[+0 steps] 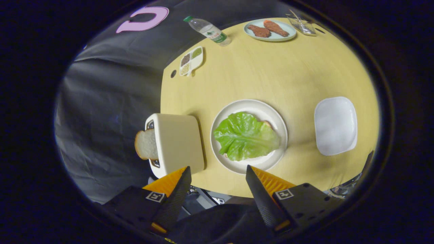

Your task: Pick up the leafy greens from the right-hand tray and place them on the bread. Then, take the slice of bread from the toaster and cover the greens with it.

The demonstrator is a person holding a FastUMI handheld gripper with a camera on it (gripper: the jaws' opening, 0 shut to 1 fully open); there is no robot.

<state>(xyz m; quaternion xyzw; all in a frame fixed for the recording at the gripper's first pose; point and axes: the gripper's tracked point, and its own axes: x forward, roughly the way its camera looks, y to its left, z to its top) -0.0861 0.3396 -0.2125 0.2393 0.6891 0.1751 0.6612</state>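
The leafy greens [244,136] are lying spread across the round plate [275,117], covering most of a slice of bread [267,123] whose crust is peeking out at the leaf's far right edge and again at its near edge. The plate is sitting on the pale wooden table [264,74], just ahead of the gripper [218,172], whose fingers are standing wide apart and holding nothing; the near rim of the plate is showing between and just beyond the two fingertips [250,171]. Just to the left of the plate, almost touching its rim, a cream toaster [178,142] is standing at the table's left edge, and a second slice of bread [146,144] is sticking up out of its slot, well clear of the fingers. The left fingertip is overlapping the toaster's near corner in the view, though whether it is touching cannot be told. To the right of the plate, apart from it, a white square tray [335,125] is lying bare on the table. Farther away, at the far side of the table, a small divided dish [191,61] with grains or seasonings in its compartments is resting near the left edge, a plastic water bottle [207,29] is lying beside it, a pale green plate [270,30] is carrying two pieces of browned meat [268,29], and a clear glass container [301,24] is standing just to the right of that plate. A dark cloth wall [108,101] is hanging behind the toaster.
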